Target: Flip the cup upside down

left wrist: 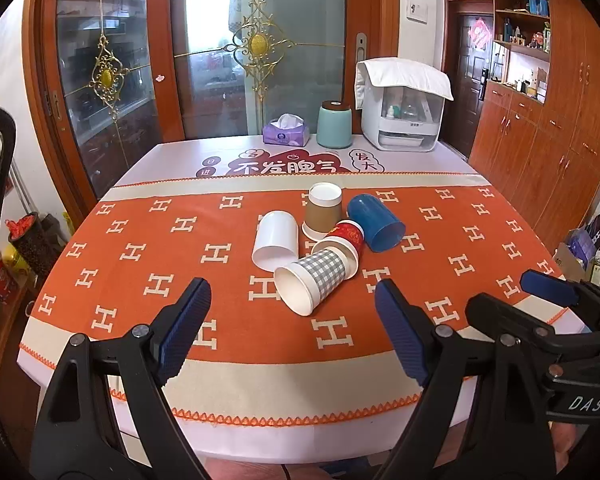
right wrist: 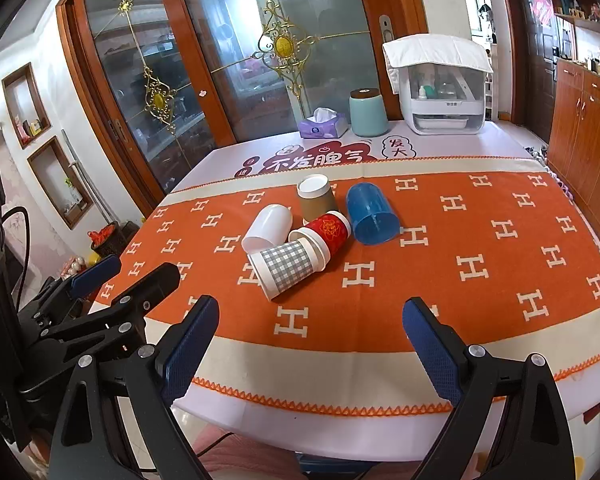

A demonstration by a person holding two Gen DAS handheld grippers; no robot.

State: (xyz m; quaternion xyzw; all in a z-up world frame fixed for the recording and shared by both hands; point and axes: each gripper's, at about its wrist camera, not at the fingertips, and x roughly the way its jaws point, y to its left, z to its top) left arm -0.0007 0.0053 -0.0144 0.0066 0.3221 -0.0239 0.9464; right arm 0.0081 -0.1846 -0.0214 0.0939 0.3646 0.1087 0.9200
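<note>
Your left gripper (left wrist: 292, 320) hangs over the near edge of the counter (left wrist: 140, 360), its blue-padded fingers (left wrist: 186, 326) spread wide and holding nothing. Ahead of it, near the middle of the orange cloth (left wrist: 140, 240), sits a tight cluster of five cups. From the left: the white cup (left wrist: 276, 240) lies on its side, mouth toward you. Just right of it the checked cup (left wrist: 314, 278) lies on its side too, mouth toward you and to the left, nearest of all to your grippers; its base touches the red cup (left wrist: 342, 242), which also lies on its side. Behind these two stands the brown cup (left wrist: 323, 210), mouth down with its white base up. The blue cup (left wrist: 376, 222) lies on its side at the right end, open mouth toward you, touching the red cup. At the far edge of the counter, well apart from the cluster, stand a purple tissue box (left wrist: 286, 132), a teal canister (left wrist: 334, 124) and a white appliance (left wrist: 404, 116) with a cloth draped over it. Your right gripper (right wrist: 310, 340) hovers beside the left one over the same near edge, its fingers (right wrist: 432, 348) likewise spread wide and empty, pointing toward the cluster.
</note>
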